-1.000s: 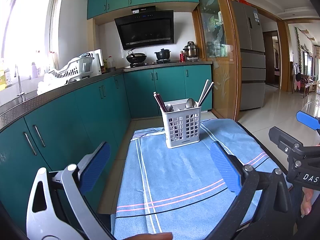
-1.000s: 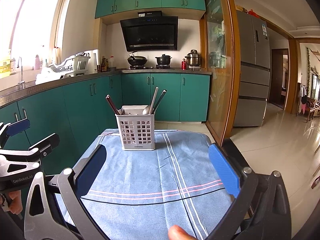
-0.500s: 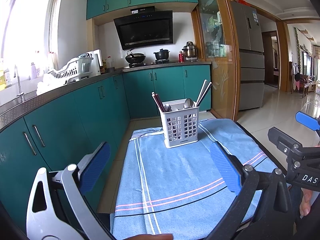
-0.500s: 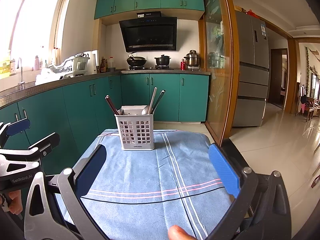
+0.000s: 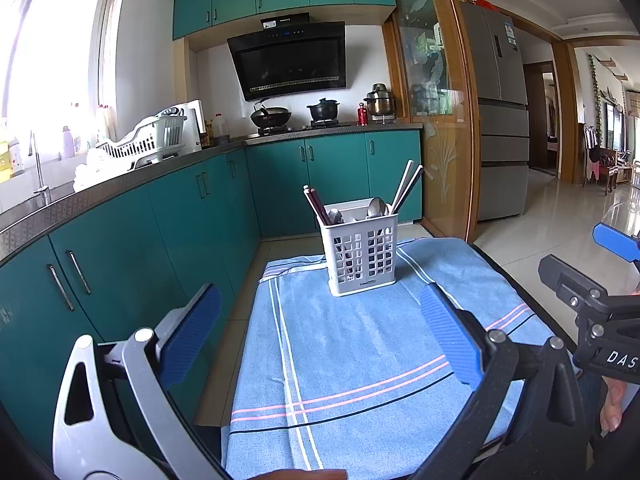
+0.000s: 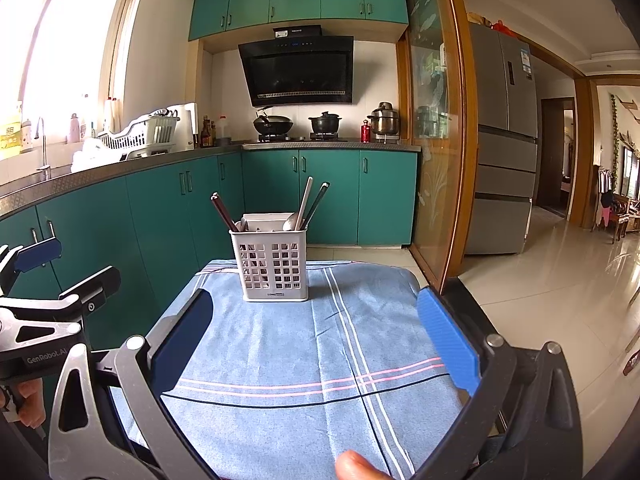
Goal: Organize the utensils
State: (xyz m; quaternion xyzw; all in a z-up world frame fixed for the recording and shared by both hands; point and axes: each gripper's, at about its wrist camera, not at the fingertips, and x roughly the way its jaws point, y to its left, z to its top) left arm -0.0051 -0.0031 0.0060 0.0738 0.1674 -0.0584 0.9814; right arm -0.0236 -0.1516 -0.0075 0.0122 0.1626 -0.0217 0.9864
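Standing at the far end of the blue cloth (image 5: 360,360) on the bench, the white utensil caddy (image 5: 362,254) holds spoons and chopsticks upright, sorted into its compartments, so the organizing looks finished. Both tools hang back near the cloth's front edge, level and aimed at it: left gripper (image 5: 320,334) and right gripper (image 6: 316,332) with jaws spread wide, empty.

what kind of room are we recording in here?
A home kitchen, most likely. A range hood hangs over a stove with a wok and pot, teal cabinets run under the counter, and a fridge stands at right. The utensil caddy sits on a blue cloth.
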